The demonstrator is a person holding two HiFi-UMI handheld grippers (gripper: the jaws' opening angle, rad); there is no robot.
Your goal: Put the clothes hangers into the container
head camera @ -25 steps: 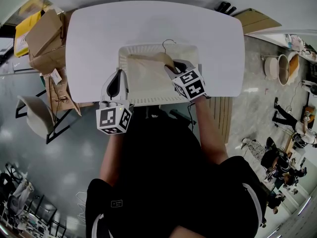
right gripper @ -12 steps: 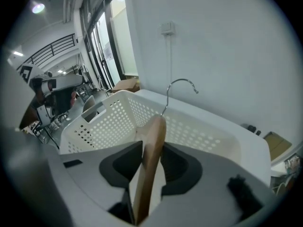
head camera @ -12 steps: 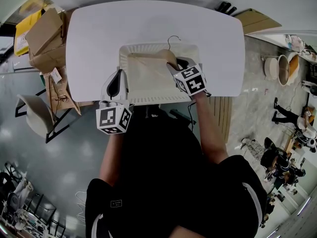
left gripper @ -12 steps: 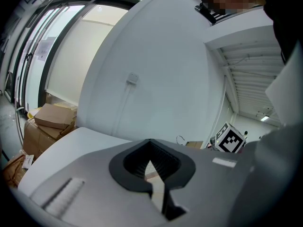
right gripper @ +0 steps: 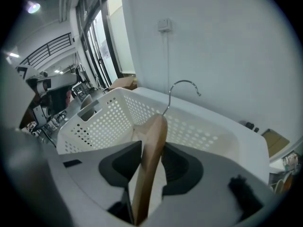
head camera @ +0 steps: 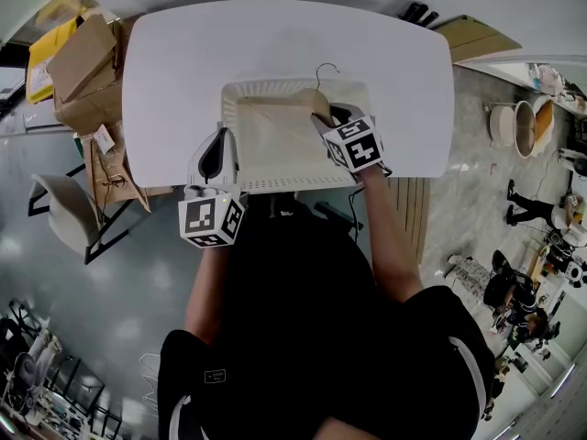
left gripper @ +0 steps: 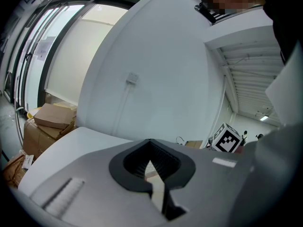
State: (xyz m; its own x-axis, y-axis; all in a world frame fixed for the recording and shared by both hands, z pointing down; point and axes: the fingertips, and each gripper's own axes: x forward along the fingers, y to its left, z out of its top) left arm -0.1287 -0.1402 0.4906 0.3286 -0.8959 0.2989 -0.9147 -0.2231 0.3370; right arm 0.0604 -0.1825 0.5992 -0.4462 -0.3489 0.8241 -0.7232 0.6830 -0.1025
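Note:
A wooden clothes hanger (head camera: 275, 110) with a metal hook (head camera: 324, 70) lies in the white perforated basket (head camera: 293, 86) on the white table (head camera: 183, 62). My right gripper (head camera: 332, 117) is inside the basket's right side. Its jaws are opening, and the hanger (right gripper: 152, 145) stands edge-on between them, its hook (right gripper: 182, 86) rising over the basket wall (right gripper: 113, 115). My right gripper (right gripper: 147, 176) no longer presses on the wood. My left gripper (head camera: 217, 150) hovers at the basket's front left corner. My left gripper (left gripper: 155, 186) is shut, with nothing between its fingers.
Cardboard boxes (head camera: 83, 62) are stacked left of the table, with a white chair (head camera: 64, 214) beside them. Wooden boards (head camera: 472, 35) lean at the far right corner. People (head camera: 541, 236) are on the floor at the right. My right gripper's marker cube (left gripper: 229, 138) shows past the left jaws.
My right gripper has shifted slightly right and farther into the basket with the hanger, and the hook moved with it. The left gripper has stayed put.

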